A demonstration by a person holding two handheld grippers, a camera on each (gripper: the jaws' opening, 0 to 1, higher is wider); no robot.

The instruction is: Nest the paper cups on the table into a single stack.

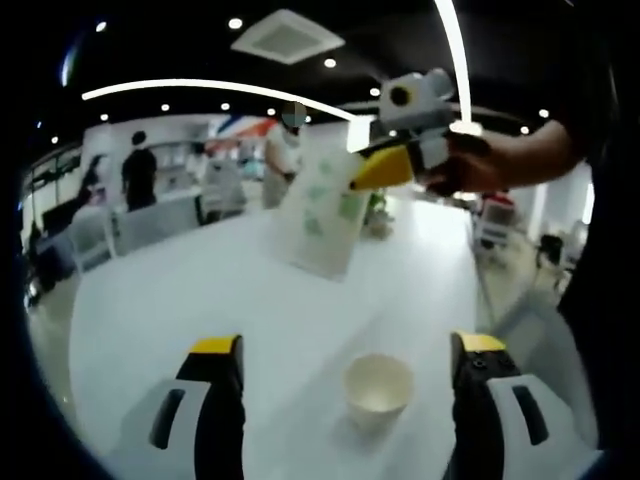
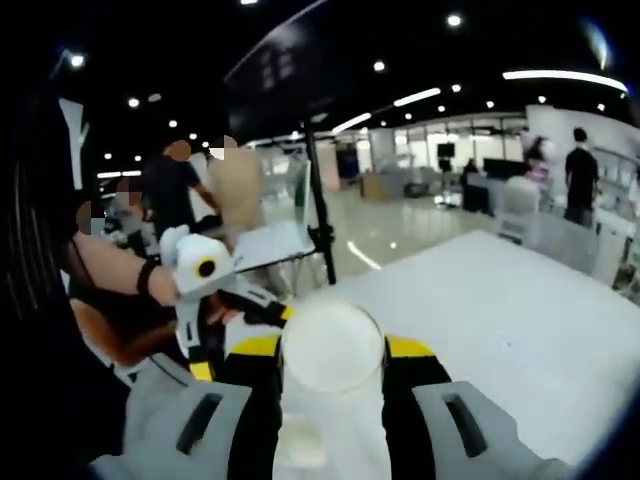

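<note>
Carrying stage of the nesting task. In the left gripper view, the left gripper (image 1: 345, 375) hovers low over the white desk (image 1: 200, 300) with its jaws wide apart, and a single paper cup (image 1: 379, 388) stands upright, mouth up, on the desk between and just beyond the two jaw tips, touching neither. Farther off and higher in the same view, the right gripper (image 1: 385, 168), held in a person's hand (image 1: 470, 165), carries a tall stack of cups (image 1: 322, 205) with a green pattern, tilted in the air above the desk; whether its lower end touches the surface cannot be told.

In the right gripper view, the right gripper (image 2: 333, 350) has its jaws clamped on that stack (image 2: 332, 350), whose open mouth faces the camera. The left gripper (image 2: 215, 300) comes into this view from the left, beside a forearm with a dark wristband.

Judgement: one loose cup remains to be joined to the stack. The next move calls either for the left jaws to close on the cup's wall and lift it to the stack, or for the stack to be brought upright and lowered into the cup. Either way the axes must line up, and the grip should stay light, since thin paper walls probably dent easily.
</note>
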